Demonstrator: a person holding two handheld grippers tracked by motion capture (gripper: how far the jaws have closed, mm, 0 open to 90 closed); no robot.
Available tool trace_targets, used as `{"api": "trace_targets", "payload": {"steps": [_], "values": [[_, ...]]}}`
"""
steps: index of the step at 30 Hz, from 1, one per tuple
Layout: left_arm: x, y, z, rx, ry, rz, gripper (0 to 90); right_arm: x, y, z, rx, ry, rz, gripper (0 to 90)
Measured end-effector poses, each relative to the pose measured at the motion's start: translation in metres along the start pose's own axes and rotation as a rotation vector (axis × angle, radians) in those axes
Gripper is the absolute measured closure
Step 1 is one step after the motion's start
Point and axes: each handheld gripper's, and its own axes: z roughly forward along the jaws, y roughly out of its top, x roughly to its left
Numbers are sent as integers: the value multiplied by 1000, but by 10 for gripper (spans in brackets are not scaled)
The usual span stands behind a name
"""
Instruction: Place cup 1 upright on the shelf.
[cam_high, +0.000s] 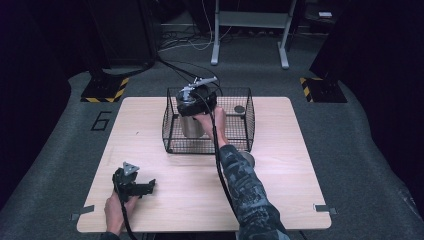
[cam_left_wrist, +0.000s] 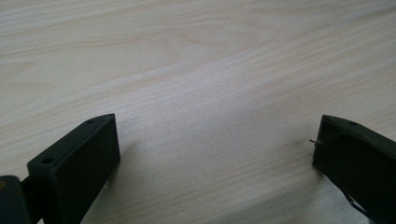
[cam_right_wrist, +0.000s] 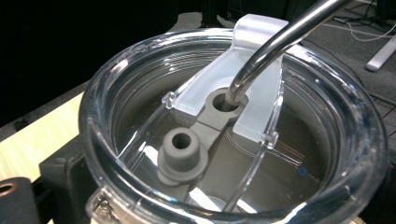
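Note:
A steel tumbler (cam_high: 191, 127) with a clear lid (cam_right_wrist: 140, 84) and a bent metal straw (cam_right_wrist: 275, 42) stands upright inside the left part of a black wire basket (cam_high: 248, 125). My right gripper (cam_high: 196, 106) is shut on the tumbler near its top, with a dark jaw on either side of the lid in the right gripper view. I cannot tell whether the tumbler rests on the basket floor. My left gripper (cam_high: 149, 187) lies on the wooden table (cam_high: 280, 180) at the front left. It (cam_left_wrist: 215, 149) is open, with bare wood between the jaws.
A small dark round thing (cam_high: 239, 109) lies in the basket's back right corner. A grey round object (cam_high: 248, 159) sits on the table just in front of the basket, beside the right forearm. Cables and a table frame lie on the floor beyond.

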Motion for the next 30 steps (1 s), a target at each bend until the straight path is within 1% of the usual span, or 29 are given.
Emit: {"api": "trace_targets", "payload": {"steps": [1,2,4,5,6,7,8,12,13,14,15,16,17,18,19,20,21,22,25,26,27,29,30], "values": [[0,0,0,5,-2,6,3,0,0,0,0,0,0,33],[0,0,0,5,-2,5,3,0,-1,2,28,2,15,32],[0,0,0,5,-2,6,3,1,-2,5,43,1,22,33],[0,0,0,4,-2,5,3,0,-3,7,37,2,12,33],[0,0,0,4,-2,5,3,-1,-3,7,49,4,12,33],[0,0,0,5,-2,6,3,0,-4,9,48,1,17,33],[0,0,0,5,-2,6,3,-1,-4,11,50,-2,2,33],[0,0,0,4,-2,5,3,-1,-6,17,65,-4,14,32],[0,0,0,5,-2,6,3,-1,-7,18,79,-4,3,32],[0,0,0,4,-2,5,3,0,-7,20,81,-7,14,32],[0,0,0,4,-2,5,3,-1,-8,21,85,-6,6,33],[0,0,0,4,-2,5,3,0,-8,22,88,-6,13,32],[0,0,0,4,-2,5,3,0,-8,24,84,-7,9,32],[0,0,0,4,-2,6,3,2,-8,25,102,-5,20,32],[0,0,0,4,-2,5,3,2,-9,26,102,-6,8,32],[0,0,0,5,-2,5,3,2,-9,28,101,-4,5,32],[0,0,0,5,-2,6,3,4,-9,29,110,-8,15,32],[0,0,0,4,-2,6,3,4,-9,31,102,-8,11,32],[0,0,0,4,-1,5,3,4,-11,34,111,-6,-2,32],[0,0,0,5,-2,6,3,5,-11,35,123,-7,1,32],[0,0,0,5,-2,6,3,6,-11,36,119,-5,12,32],[0,0,0,4,-2,5,3,6,-11,38,123,-3,5,32],[0,0,0,4,-2,5,3,7,-11,38,129,1,12,32]]}}
